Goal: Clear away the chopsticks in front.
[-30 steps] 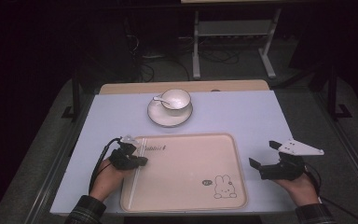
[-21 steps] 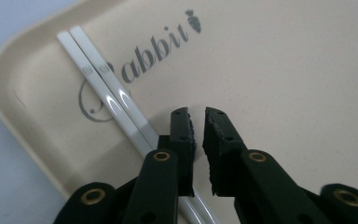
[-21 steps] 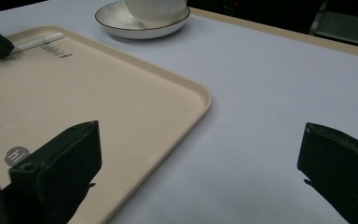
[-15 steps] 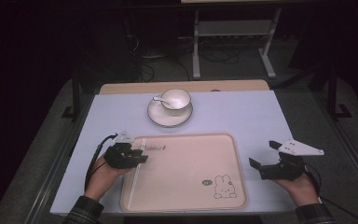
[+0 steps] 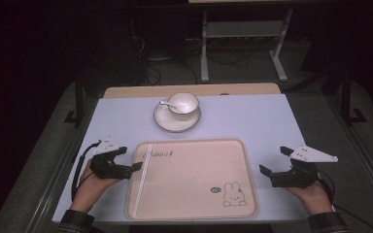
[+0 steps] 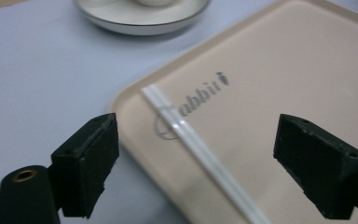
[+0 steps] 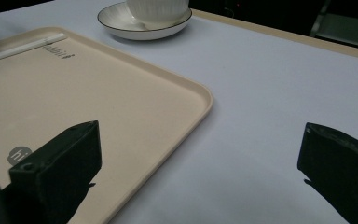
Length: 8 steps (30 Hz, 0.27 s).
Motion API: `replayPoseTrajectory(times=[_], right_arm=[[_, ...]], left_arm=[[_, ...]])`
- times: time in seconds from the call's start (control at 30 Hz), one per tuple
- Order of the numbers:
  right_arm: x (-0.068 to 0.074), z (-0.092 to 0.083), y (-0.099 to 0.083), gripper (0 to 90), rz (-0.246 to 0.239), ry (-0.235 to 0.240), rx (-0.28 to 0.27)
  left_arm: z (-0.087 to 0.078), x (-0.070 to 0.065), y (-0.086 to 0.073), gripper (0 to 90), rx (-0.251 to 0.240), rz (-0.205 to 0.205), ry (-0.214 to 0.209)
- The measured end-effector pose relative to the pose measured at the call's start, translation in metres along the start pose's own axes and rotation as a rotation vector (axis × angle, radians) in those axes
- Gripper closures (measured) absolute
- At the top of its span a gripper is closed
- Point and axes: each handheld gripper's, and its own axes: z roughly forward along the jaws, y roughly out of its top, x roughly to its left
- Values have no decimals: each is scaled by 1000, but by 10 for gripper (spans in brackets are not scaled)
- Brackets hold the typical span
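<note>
A beige tray (image 5: 194, 179) with a rabbit print lies at the table's front middle. A thin white straw (image 5: 142, 179) lies along its left side, end to end. My left gripper (image 5: 130, 158) is just off the tray's left edge, pointing at it. Its jaws have just been opening and now stand wide. In the left gripper view the straw (image 6: 191, 140) lies on the tray (image 6: 284, 79) beyond the jaws, touched by neither. My right gripper (image 5: 273, 159) is open to the right of the tray, over bare table, with nothing between its jaws (image 7: 200, 158).
A white cup (image 5: 183, 103) with a spoon (image 5: 165, 102) stands on a saucer (image 5: 167, 121) behind the tray. The pale blue mat (image 5: 262, 121) has free room on both sides of the tray. Dark floor, cables and a metal stand lie beyond the table.
My left gripper has drawn back to the left off the tray's edge and its jaws have spread. The straw stays on the tray. The right gripper has not moved.
</note>
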Motion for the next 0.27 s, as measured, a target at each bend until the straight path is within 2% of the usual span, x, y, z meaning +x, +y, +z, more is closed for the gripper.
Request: replayPoseTrajectory(times=[0.07,0.27], right_arm=[[0,0,0,0,0,0,-2],[0,0,0,0,0,2,-3]], left_arm=[[-7,6,-4,128,-20,-26,12],[-7,8,-8,129,-11,-23,18]])
